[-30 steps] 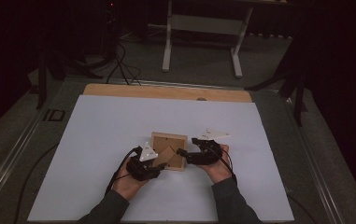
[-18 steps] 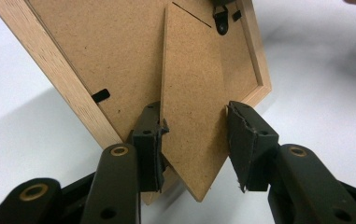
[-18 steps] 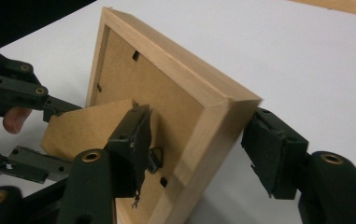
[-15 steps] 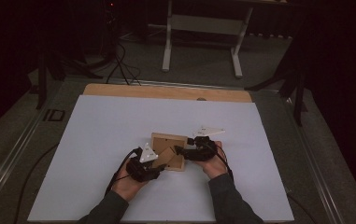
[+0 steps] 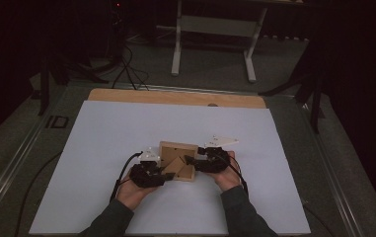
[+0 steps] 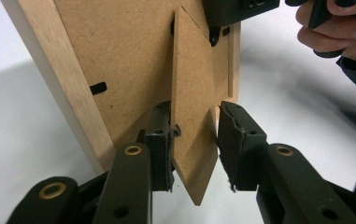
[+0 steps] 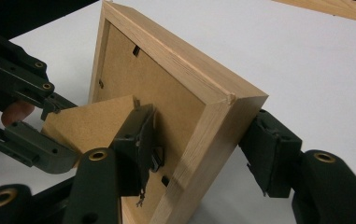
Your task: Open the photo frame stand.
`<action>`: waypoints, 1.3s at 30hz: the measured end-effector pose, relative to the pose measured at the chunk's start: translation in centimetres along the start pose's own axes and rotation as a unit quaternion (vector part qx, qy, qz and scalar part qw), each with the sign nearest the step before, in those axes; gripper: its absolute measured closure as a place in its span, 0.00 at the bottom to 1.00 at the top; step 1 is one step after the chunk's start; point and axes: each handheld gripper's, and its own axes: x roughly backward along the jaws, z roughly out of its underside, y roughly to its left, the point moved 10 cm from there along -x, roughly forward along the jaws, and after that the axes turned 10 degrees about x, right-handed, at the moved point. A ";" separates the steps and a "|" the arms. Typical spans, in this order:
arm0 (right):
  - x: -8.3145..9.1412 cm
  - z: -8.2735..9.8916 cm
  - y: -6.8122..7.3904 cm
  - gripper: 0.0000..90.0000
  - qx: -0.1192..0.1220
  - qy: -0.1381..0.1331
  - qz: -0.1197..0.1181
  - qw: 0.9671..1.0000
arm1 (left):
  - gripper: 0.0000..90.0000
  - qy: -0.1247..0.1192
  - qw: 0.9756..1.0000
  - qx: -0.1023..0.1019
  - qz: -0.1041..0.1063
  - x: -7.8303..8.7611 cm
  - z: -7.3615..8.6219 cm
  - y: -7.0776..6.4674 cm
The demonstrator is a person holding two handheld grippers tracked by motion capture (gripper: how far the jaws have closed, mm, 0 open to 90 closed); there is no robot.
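While the table (image 5: 101, 148) carried the frame (image 5: 175, 150) near its front middle, back side up, the stand flap (image 5: 174, 165) was already swung out from the backing, though the frame was not yet stood up. At the frame's right edge, the right claw (image 7: 199, 149) clamped the rail. The left claw (image 6: 194, 144) had just been closing around the flap, one pad touching, the other apart.
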 end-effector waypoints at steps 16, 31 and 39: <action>0.6 -1.5 1.0 0.56 0.025 -0.031 0.007 0.999 | 0.78 0.010 0.995 -0.045 -0.086 -0.7 0.4 1.4; 0.7 -1.8 1.3 0.58 0.037 -0.037 0.019 0.998 | 0.77 -0.004 0.995 -0.040 -0.089 -0.8 0.2 2.4; 0.7 -1.9 1.4 0.60 0.040 -0.038 0.024 0.998 | 0.76 -0.011 0.995 -0.044 -0.090 -0.8 0.0 2.7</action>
